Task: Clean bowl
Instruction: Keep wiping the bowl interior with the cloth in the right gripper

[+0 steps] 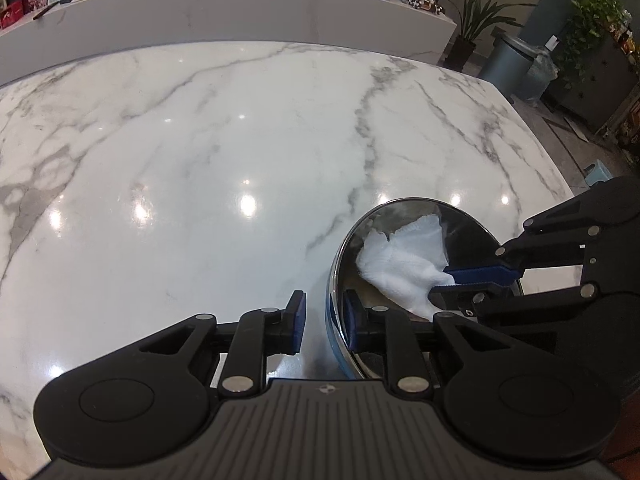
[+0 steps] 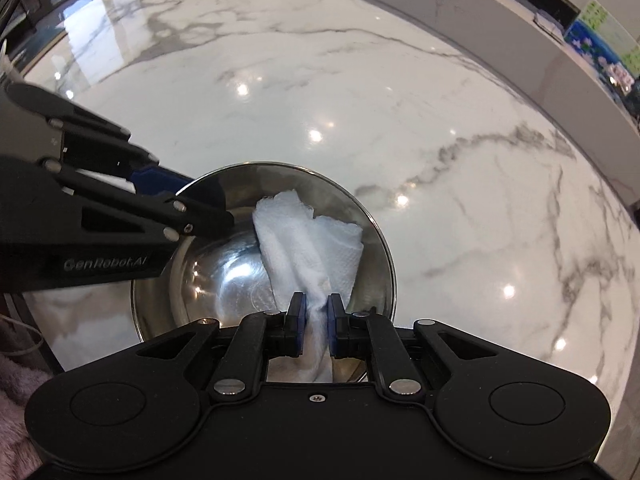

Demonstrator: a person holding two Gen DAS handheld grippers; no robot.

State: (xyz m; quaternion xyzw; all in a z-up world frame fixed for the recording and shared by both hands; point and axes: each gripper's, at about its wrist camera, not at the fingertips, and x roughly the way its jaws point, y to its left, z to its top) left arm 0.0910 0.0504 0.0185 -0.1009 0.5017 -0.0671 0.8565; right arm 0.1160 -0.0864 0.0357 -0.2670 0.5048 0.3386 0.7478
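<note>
Straddling bowl (image 1: 460, 236) rim: left gripper (image 1: 324, 316) | right gripper (image 2: 316, 322) pinching paper towel (image 2: 312, 240)

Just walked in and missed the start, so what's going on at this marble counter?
A person with a gripper in each hand is wiping a steel bowl on the marble counter. The right gripper pinches a white paper towel that lies inside the bowl. The left gripper straddles the bowl's rim, one finger inside and one outside, not yet closed on it.

Steel bowl (image 2: 208, 276), crumpled towel (image 2: 308, 240) inside
</note>
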